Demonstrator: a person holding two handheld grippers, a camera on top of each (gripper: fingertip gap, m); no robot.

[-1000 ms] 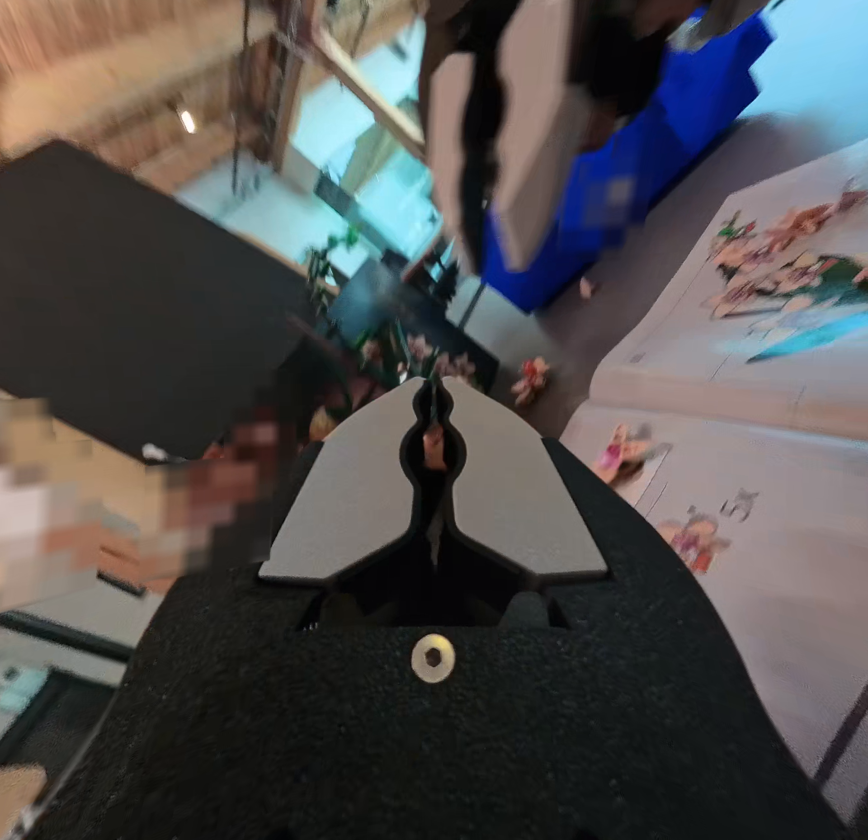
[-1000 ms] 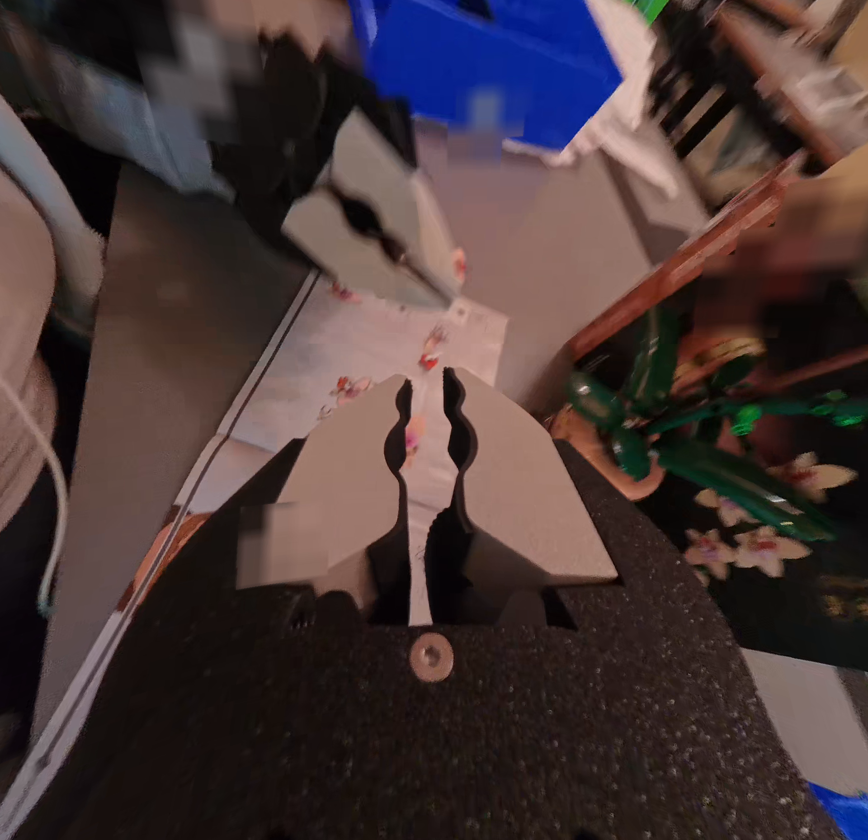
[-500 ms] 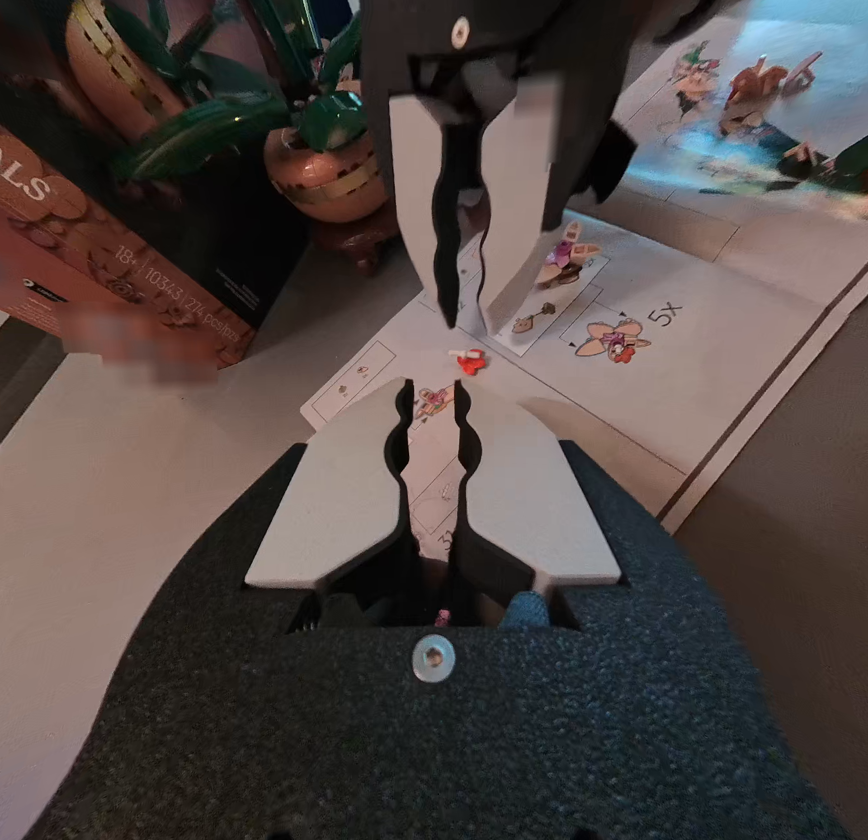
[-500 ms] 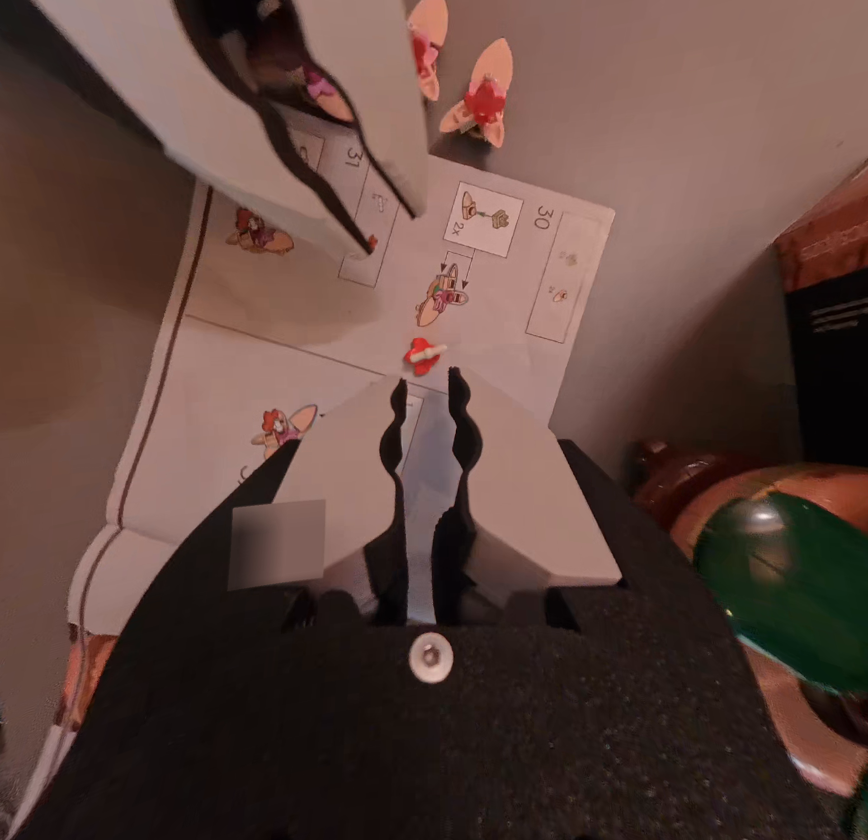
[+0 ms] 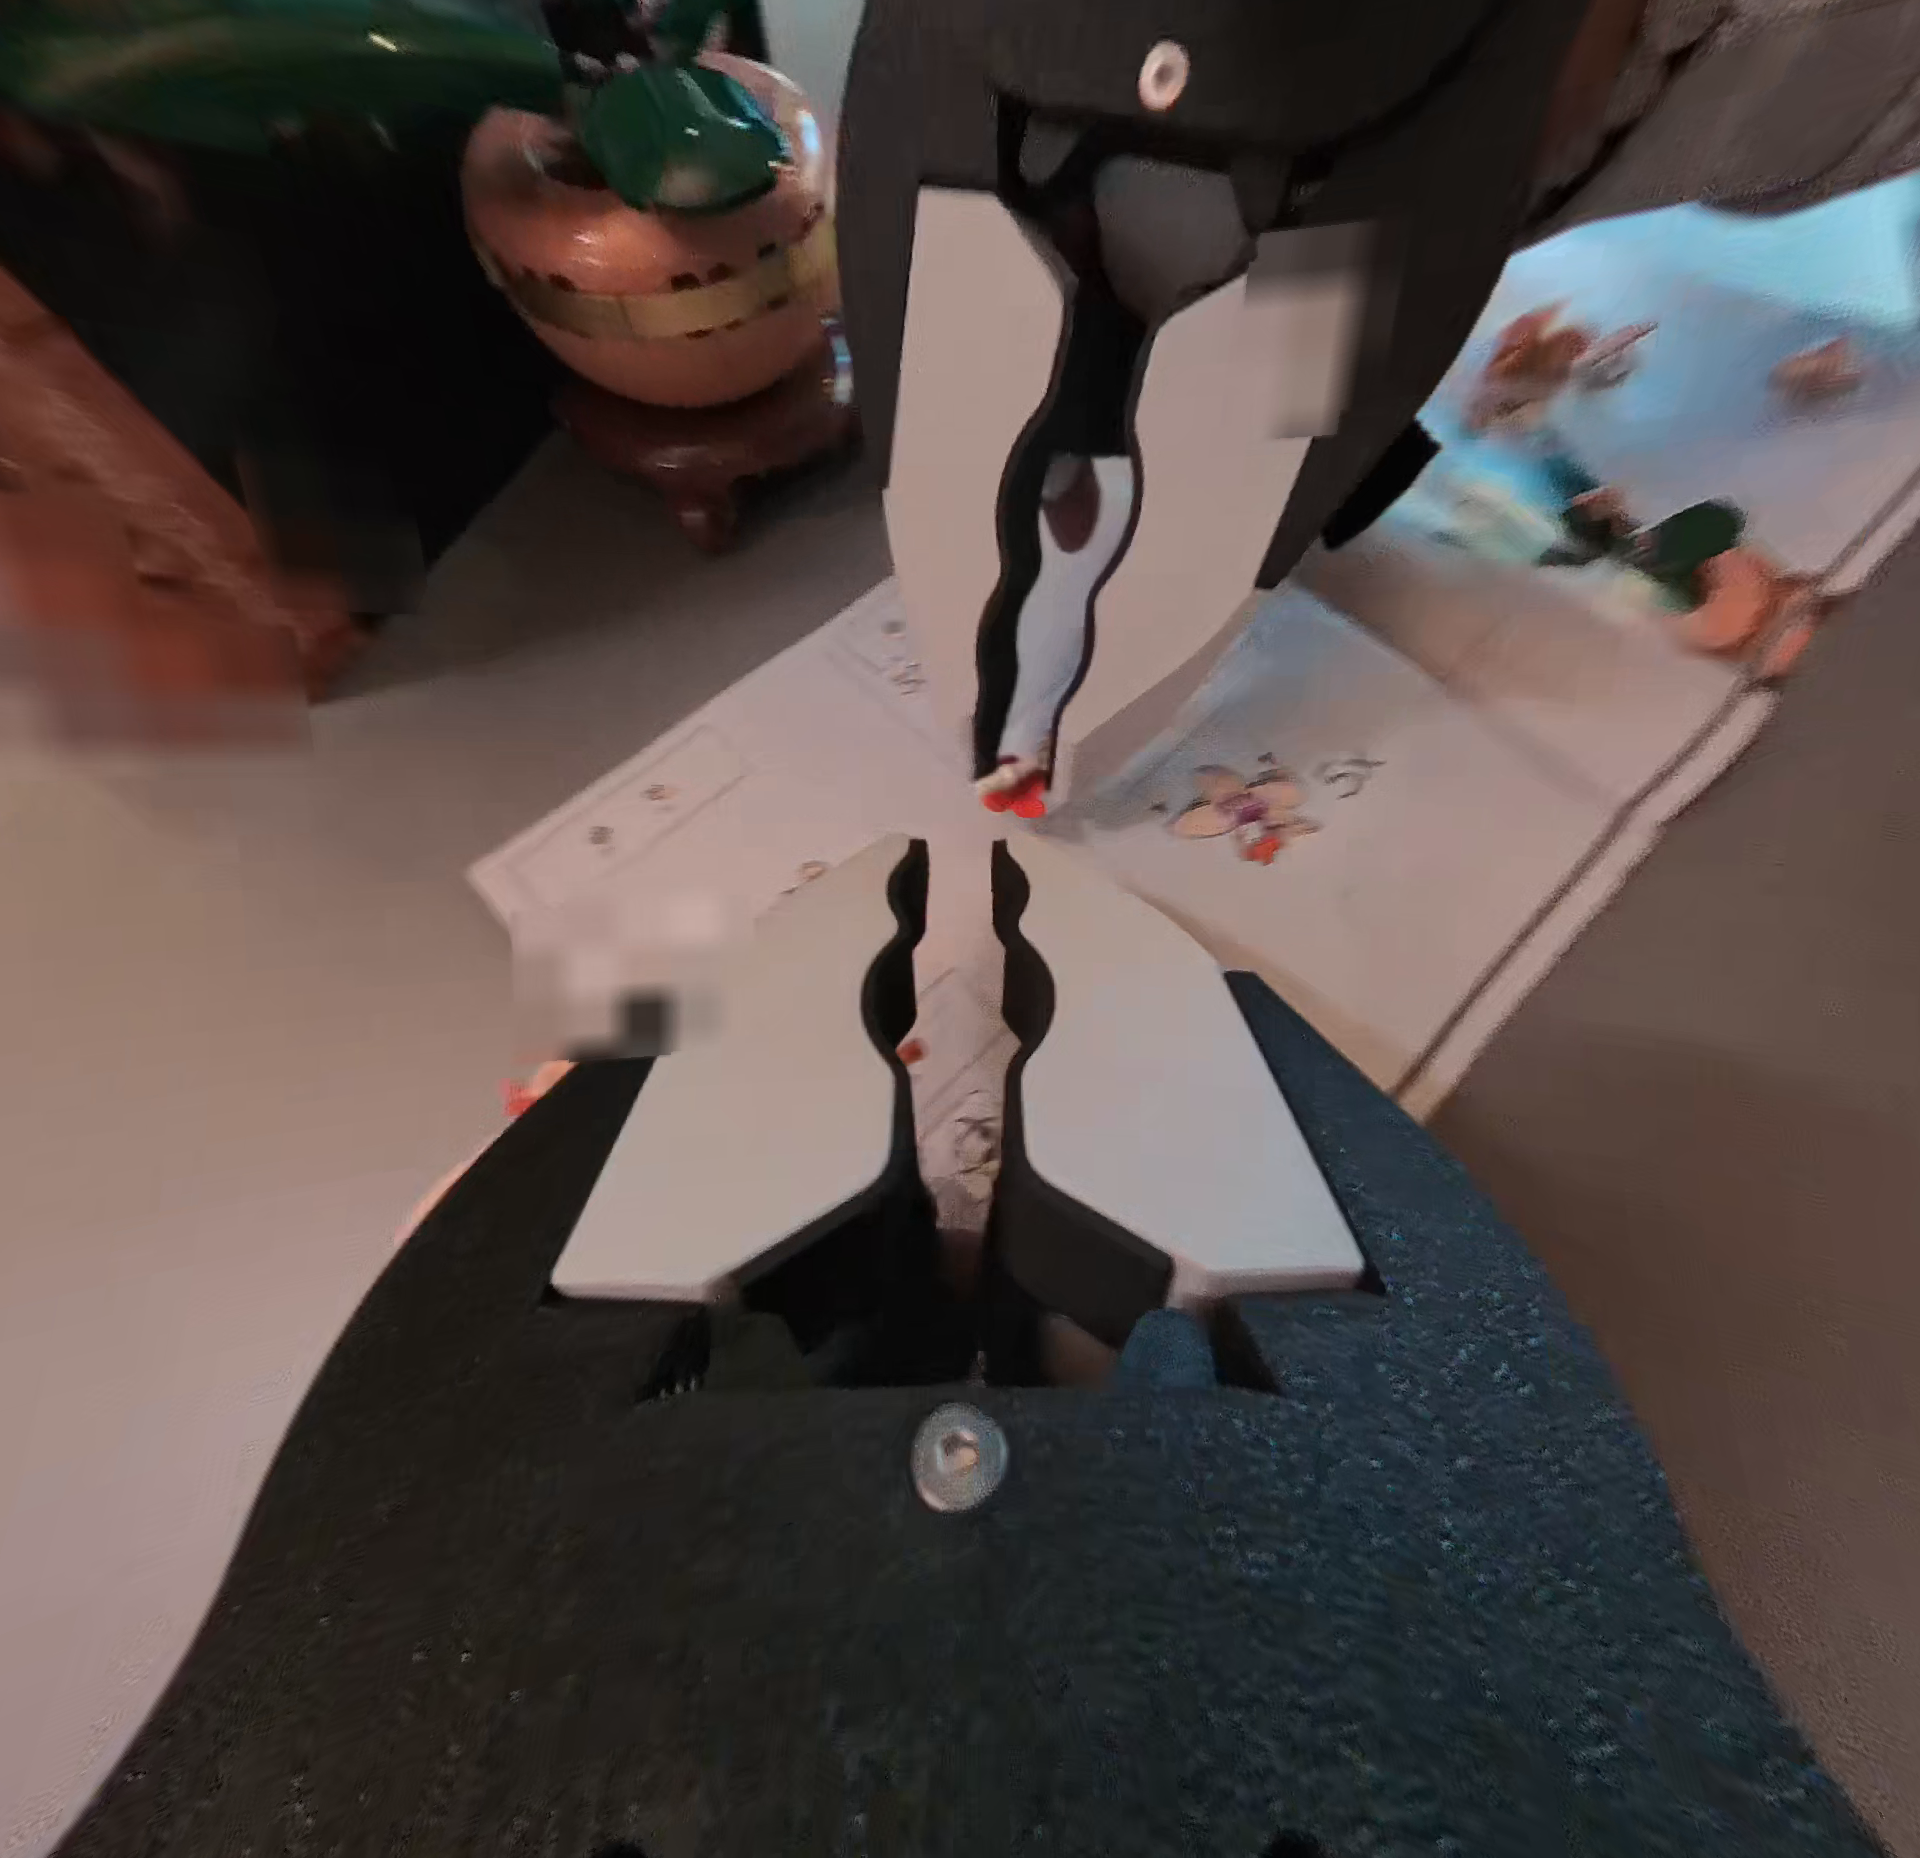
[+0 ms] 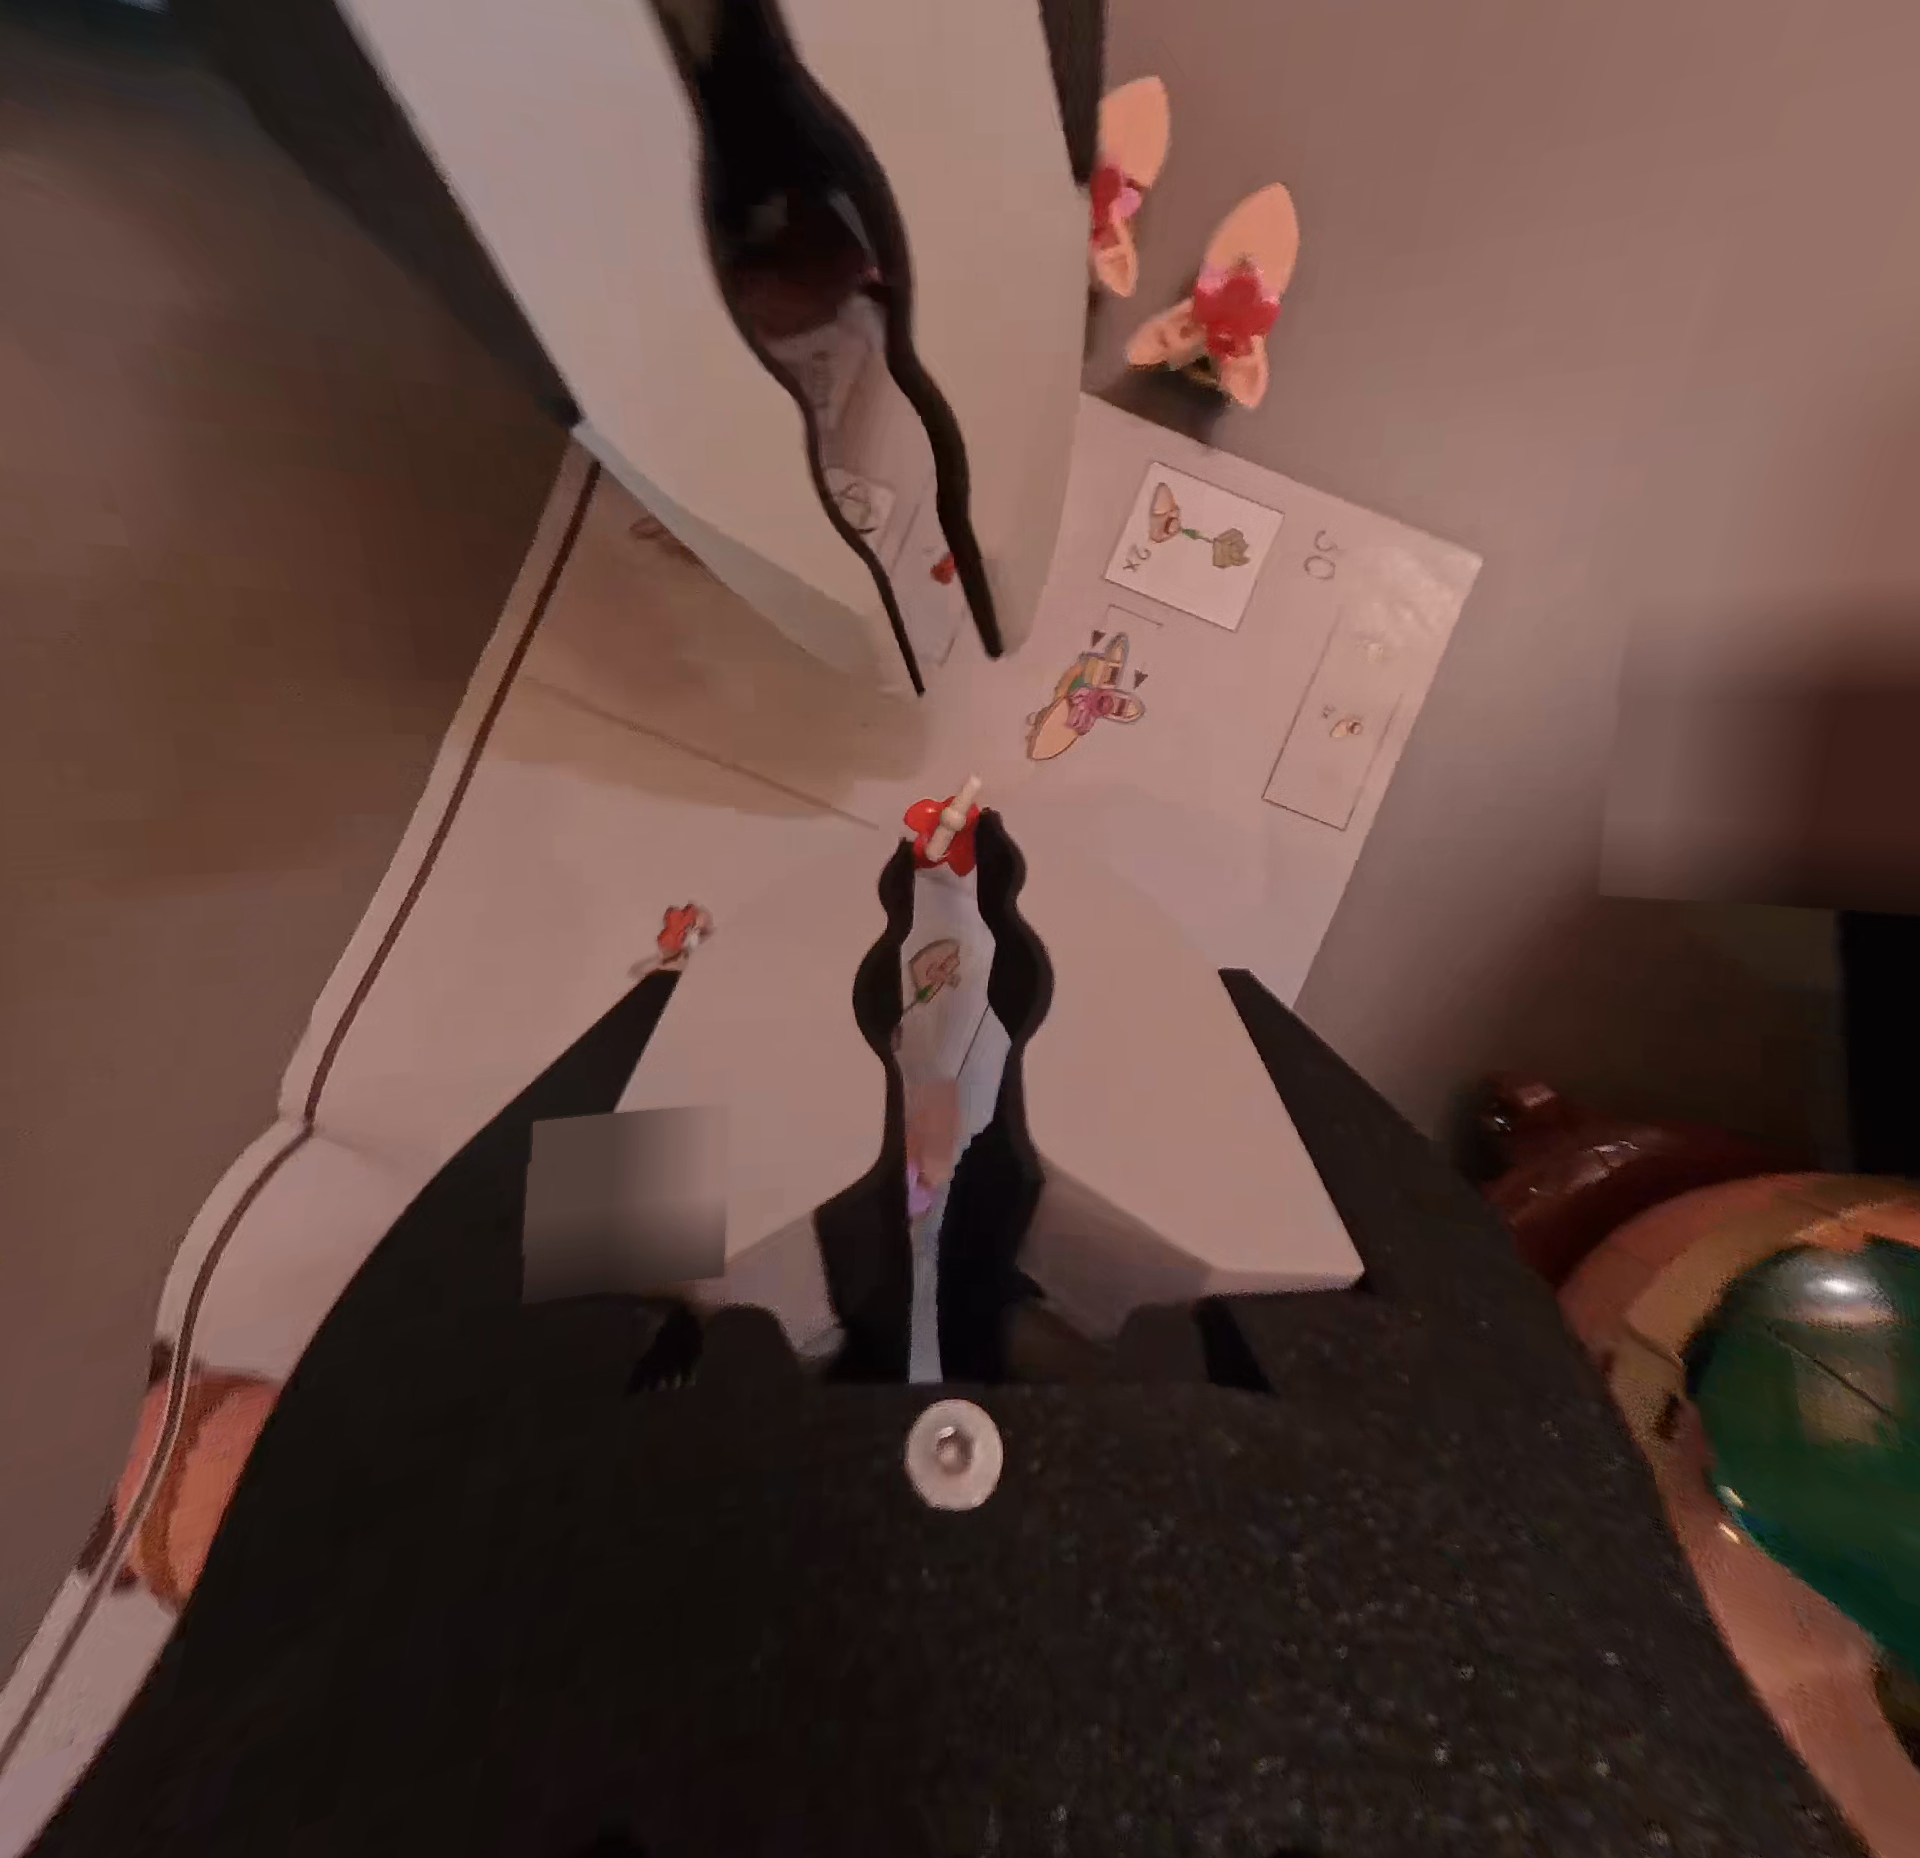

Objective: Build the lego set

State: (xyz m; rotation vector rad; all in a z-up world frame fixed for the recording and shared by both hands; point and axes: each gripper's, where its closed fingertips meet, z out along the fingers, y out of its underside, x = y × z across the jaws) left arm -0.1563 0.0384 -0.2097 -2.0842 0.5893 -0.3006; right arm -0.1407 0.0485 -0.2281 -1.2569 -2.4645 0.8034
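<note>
A small red flower piece with a white pin (image 6: 940,832) lies on the open instruction booklet (image 6: 582,873). My right gripper (image 6: 951,837) is open, low over the page, with its tips on either side of that piece; I cannot tell whether they touch it. In the left wrist view the right gripper (image 5: 1018,759) comes down from above onto the red piece (image 5: 1013,788). My left gripper (image 5: 956,858) is open and empty, just short of the piece. It also shows in the right wrist view (image 6: 956,665), pointing down from the top.
The built plant in its pink-and-gold pot (image 5: 665,281) stands behind the booklet (image 5: 1351,769) and also shows in the right wrist view (image 6: 1766,1393). Two finished peach-and-red flowers (image 6: 1216,312) lie on the grey table beyond the page. The set's box (image 5: 125,520) is at left. Left and right tips are no more than a few centimetres apart.
One second ago the left gripper was shut on a small piece up in the air. It has opened, the red piece lies on the page, and the right gripper has come down onto it.
</note>
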